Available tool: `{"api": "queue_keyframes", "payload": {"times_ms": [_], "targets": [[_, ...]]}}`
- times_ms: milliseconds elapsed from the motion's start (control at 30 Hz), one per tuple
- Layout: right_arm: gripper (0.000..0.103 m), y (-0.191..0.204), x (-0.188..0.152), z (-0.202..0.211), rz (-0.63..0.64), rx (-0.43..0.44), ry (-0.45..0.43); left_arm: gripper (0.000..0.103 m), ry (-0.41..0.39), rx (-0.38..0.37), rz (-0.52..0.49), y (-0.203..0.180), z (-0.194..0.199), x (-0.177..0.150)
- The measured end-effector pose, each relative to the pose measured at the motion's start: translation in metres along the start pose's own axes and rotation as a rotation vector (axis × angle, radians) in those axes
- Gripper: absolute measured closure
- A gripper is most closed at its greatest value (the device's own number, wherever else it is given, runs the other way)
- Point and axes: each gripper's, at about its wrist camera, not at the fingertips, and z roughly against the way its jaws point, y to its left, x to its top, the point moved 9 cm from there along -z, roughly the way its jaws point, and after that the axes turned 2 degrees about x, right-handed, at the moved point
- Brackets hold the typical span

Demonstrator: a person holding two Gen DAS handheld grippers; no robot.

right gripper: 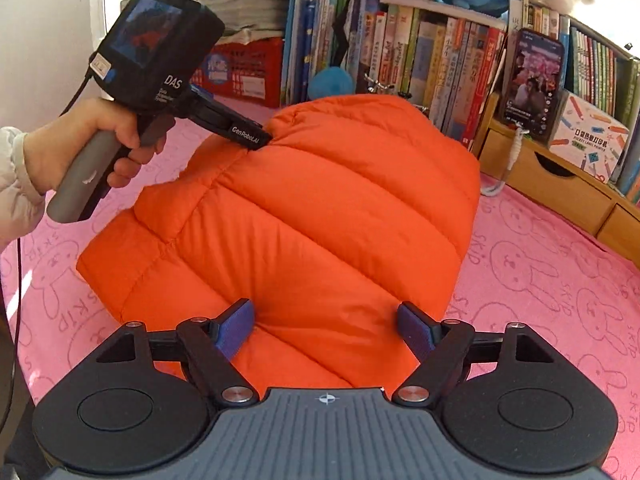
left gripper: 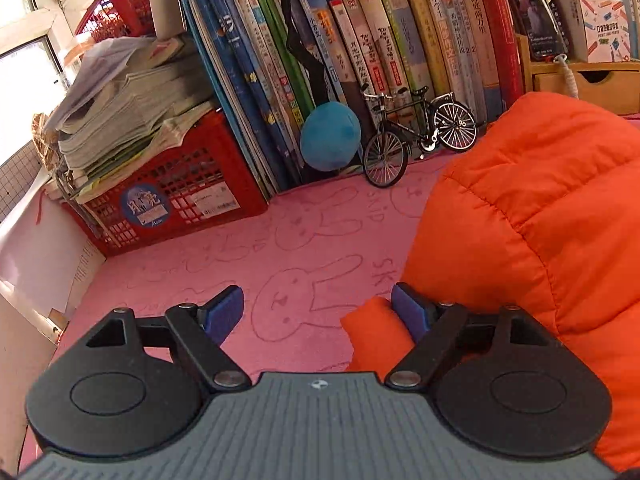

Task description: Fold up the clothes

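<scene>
we've got the orange jacket [right gripper: 304, 216] bundled on the pink cloth [right gripper: 540, 280] (looks nearly folded), left gripper [left gripper: 318, 312] and right gripper [right gripper: 326, 330] both wide open, empty.

Orange jacket [right gripper: 304, 216]: quilted puffy cloth, smooth with a faint sheen, stitched in channels. Pink cover [left gripper: 224, 256] under it: soft matt fleece-like cloth, short nap, rabbit outlines pressed in. My right gripper [right gripper: 326, 330]: matt black plastic links, bare metal rivets, ribbed grey plastic base; blue pads [right gripper: 236, 330] look like dull rubber. My left gripper [left gripper: 318, 312], lower frame: same build. Red crate [left gripper: 176, 196], left: glossy moulded plastic lattice with paper labels. Paper stack [left gripper: 132, 120] on it: rough, dog-eared edges. Book spines [left gripper: 384, 52]: glossy card. Drawer unit [right gripper: 536, 188], right: pale smooth wood. Toy bicycle [left gripper: 420, 132]: shiny metal-looking.
</scene>
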Motion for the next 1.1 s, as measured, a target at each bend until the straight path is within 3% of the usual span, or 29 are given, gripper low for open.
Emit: {"api": "queue_keyframes", "payload": {"times_ms": [100, 233, 367, 600, 733, 933, 1100], "targets": [[0.023, -0.004, -0.011, -0.008, -0.032, 0.012, 0.041, 0.021, 0.043, -0.053, 0.039, 0.000, -0.014, -0.010], [0.022, -0.015, -0.023, -0.017, -0.099, 0.041, 0.101, 0.021, 0.058, -0.059, 0.057, -0.004, -0.025, -0.016], [0.017, -0.029, -0.035, -0.030, -0.261, 0.142, 0.168, 0.021, 0.051, -0.077, 0.097, -0.003, -0.028, -0.020], [0.017, -0.022, -0.027, -0.005, -0.150, 0.099, 0.169, 0.021, 0.044, -0.115, 0.154, 0.013, -0.016, -0.020], [0.010, -0.021, -0.018, 0.020, -0.057, 0.060, 0.183, 0.021, -0.013, -0.113, 0.108, 0.027, 0.016, -0.019], [0.001, -0.013, -0.020, 0.042, -0.005, 0.023, 0.159, 0.016, -0.115, -0.173, 0.058, 0.038, 0.091, -0.039], [0.001, 0.006, -0.039, 0.042, -0.007, 0.048, 0.151, 0.014, -0.113, -0.186, -0.013, 0.032, 0.131, -0.074]]}}
